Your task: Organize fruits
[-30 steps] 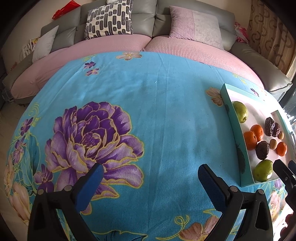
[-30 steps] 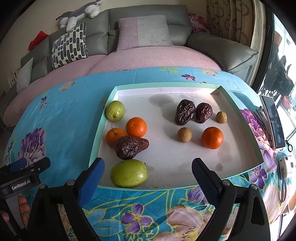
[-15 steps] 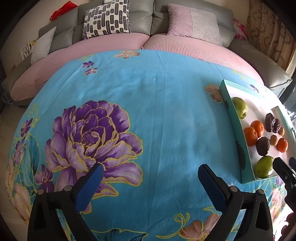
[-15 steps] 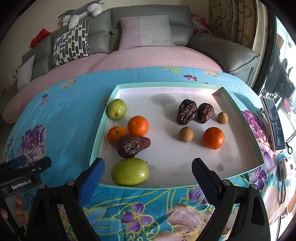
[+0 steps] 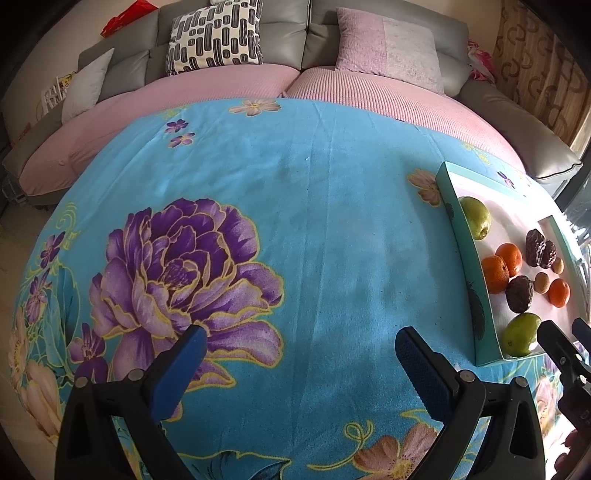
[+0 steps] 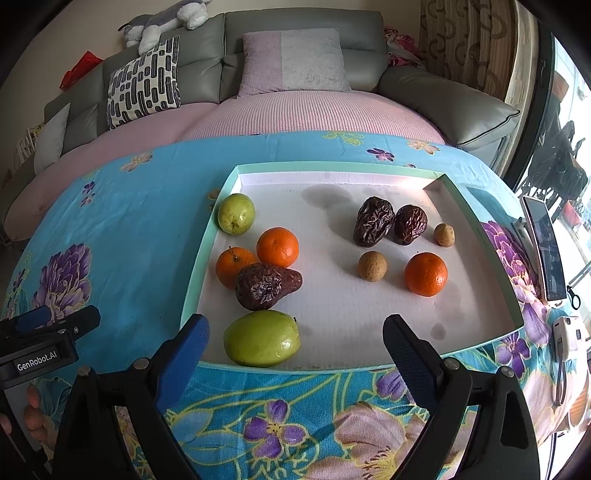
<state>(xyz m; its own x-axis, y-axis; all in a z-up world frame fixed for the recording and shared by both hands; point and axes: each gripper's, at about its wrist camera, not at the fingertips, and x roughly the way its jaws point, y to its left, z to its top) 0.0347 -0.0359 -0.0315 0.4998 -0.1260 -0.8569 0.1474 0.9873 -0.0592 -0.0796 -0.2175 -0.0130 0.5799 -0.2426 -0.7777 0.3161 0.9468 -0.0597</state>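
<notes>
A floral blue tablecloth (image 6: 140,221) carries 1 shallow tray (image 6: 194,280) and a phone (image 6: 545,251).

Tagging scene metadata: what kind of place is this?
Most likely a home living room: a grey sofa with throw pillows, a plush toy on its back, and a floral tablecloth under the fruit tray.
</notes>
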